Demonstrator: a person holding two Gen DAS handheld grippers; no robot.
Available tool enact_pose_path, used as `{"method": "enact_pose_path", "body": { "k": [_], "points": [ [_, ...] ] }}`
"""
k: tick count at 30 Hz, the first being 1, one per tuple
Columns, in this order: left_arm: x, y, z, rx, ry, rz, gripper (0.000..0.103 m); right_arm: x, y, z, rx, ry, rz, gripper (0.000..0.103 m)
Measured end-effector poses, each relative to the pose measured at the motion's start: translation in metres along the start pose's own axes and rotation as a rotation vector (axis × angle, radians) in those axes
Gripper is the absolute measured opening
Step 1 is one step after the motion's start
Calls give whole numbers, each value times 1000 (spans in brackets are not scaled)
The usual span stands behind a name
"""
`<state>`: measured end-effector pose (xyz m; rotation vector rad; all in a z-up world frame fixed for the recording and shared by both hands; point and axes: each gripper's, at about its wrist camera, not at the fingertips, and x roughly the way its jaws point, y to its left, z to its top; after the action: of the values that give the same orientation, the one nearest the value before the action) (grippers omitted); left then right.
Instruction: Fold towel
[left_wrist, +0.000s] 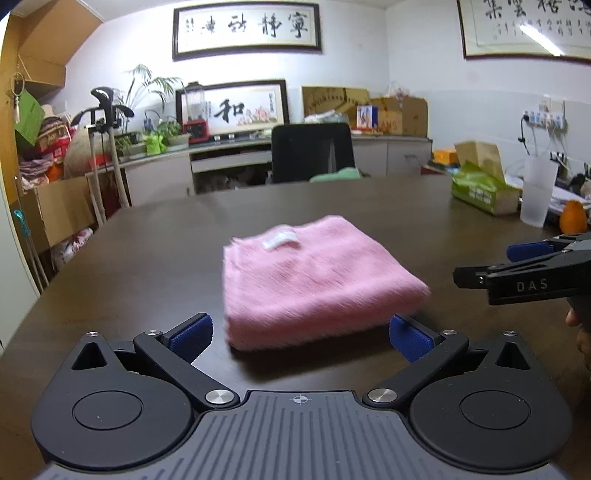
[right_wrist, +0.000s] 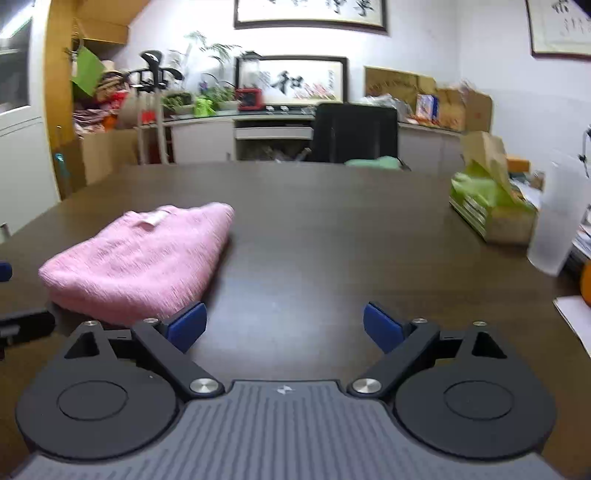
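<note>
A wide dark wooden desk (left_wrist: 129, 258) filled both views, its far edge meeting a black office chair (left_wrist: 312, 151) and a cluttered room beyond. Along the desk's right edge stood a green tissue box (left_wrist: 480, 190), a frosted plastic cup (left_wrist: 537, 192) and an orange (left_wrist: 572, 218). Near the desk's middle lay the pink towel (left_wrist: 314, 280), apparently already folded into a thick squarish pad, a white label (left_wrist: 280, 240) showing on top. The left gripper (left_wrist: 301, 334) was released, its blue pads spread wide, with the towel's near edge just ahead and between them, so this hand seemed nearer. The right gripper (right_wrist: 284, 326) was likewise released over bare desk, the towel lying off to its left, with one blue pad overlapping the towel's near corner; contact unclear. The towel's long axis could not be told
</note>
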<state>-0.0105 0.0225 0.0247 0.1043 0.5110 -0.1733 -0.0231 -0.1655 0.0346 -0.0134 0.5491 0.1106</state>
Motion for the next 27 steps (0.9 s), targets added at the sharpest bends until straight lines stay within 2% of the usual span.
{"method": "enact_pose_path", "body": {
  "k": [4,10,20,27],
  "points": [
    [8,-5,-4,-30,53,28,103,-6,-1,-8,3,19,-36,99],
    [9,2,-6,-91,91,72,103,-8,-10,-13,32,64,-59,102],
    [16,5,-9,-193,168,126,103,-3,-17,-17,65,134,-52,102],
    [14,1,-9,-204,179,160,103,-2,-16,-19,63,158,-42,103]
  ]
}}
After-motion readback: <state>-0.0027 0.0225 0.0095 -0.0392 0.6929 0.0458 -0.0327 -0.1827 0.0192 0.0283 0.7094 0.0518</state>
